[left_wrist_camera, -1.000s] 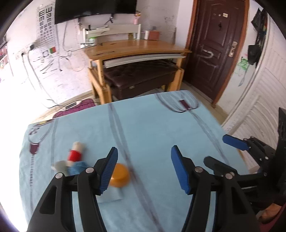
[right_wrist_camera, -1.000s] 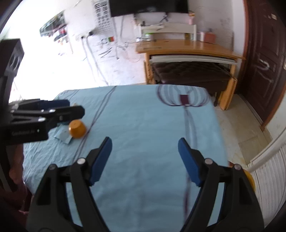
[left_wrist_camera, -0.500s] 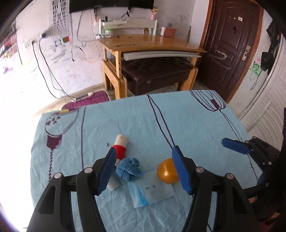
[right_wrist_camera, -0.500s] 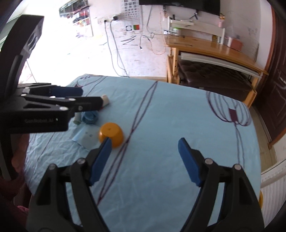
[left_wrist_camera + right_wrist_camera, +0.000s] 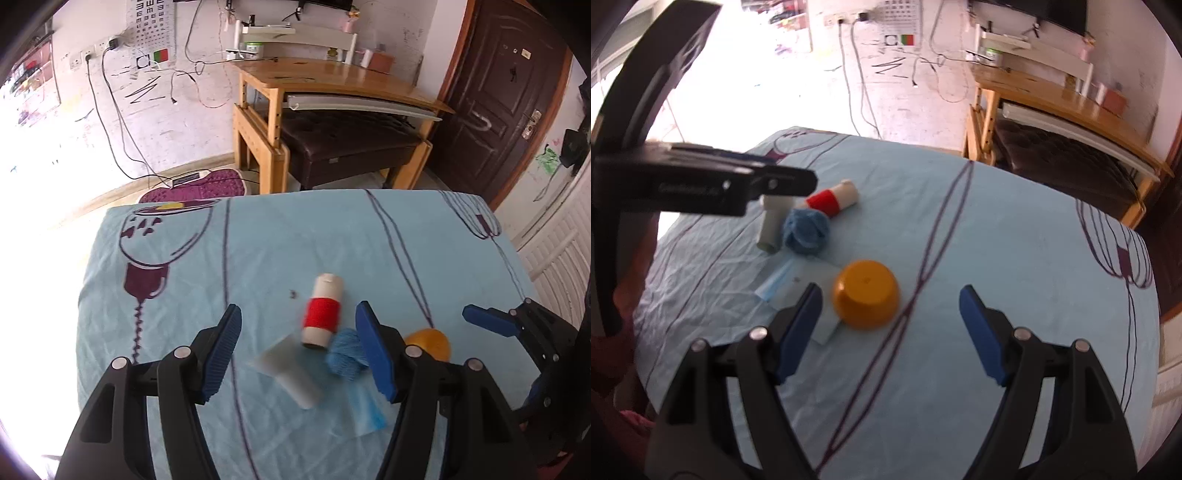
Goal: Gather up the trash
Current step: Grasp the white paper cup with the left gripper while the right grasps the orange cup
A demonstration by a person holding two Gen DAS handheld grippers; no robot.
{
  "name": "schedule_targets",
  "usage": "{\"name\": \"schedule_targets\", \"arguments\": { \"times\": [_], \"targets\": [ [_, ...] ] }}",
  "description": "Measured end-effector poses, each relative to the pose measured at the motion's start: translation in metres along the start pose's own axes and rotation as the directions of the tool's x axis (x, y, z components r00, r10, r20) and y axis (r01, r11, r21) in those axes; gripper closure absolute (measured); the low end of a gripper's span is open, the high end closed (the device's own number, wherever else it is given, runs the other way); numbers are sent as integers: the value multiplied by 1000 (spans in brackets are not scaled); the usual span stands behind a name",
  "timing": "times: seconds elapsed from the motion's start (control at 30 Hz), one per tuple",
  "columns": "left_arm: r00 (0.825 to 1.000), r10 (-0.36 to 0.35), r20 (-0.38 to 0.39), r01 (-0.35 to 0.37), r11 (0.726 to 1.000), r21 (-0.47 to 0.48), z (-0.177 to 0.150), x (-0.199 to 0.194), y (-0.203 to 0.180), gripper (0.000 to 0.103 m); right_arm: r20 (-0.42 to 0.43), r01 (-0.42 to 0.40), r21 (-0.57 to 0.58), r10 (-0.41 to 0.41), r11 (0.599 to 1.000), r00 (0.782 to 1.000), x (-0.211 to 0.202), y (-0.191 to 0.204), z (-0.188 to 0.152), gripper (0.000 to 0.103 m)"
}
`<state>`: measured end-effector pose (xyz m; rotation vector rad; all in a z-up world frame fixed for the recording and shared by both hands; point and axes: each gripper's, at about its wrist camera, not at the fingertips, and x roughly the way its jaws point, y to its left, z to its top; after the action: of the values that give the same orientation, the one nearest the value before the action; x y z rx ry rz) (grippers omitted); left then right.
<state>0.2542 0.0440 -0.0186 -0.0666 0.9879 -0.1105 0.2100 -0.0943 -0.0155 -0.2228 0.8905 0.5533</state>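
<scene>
Blue cloth (image 5: 280, 266): red-banded spool (image 5: 322, 315), orange cap (image 5: 865, 293)

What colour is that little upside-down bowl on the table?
Orange-yellow. The bowl shows best in the right wrist view.

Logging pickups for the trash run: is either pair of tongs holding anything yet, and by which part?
Nothing is held. The left tongs and the right tongs are both open above the tablecloth, over the litter.

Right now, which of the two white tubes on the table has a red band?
The far tube, lying beyond the blue wad. The near tube is plain white, with no band.
</scene>
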Motion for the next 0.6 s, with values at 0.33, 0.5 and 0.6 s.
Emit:
{"name": "schedule_targets", "arguments": {
  "times": [0.33, 0.5, 0.6],
  "targets": [
    [994, 110, -9, -110, 994, 5, -4, 8, 20, 43, -12, 18, 1, -18, 1000, 1000, 11, 0, 4, 43],
    [991, 132, -6, -132, 991, 32, -8, 11, 15, 43, -22, 21, -13, -21, 1000, 1000, 16, 4, 4, 50],
    [992, 123, -26, -121, 992, 46, -14, 16, 9, 43, -21, 23, -17, -23, 1000, 1000, 16, 4, 4, 50]
  ]
}}
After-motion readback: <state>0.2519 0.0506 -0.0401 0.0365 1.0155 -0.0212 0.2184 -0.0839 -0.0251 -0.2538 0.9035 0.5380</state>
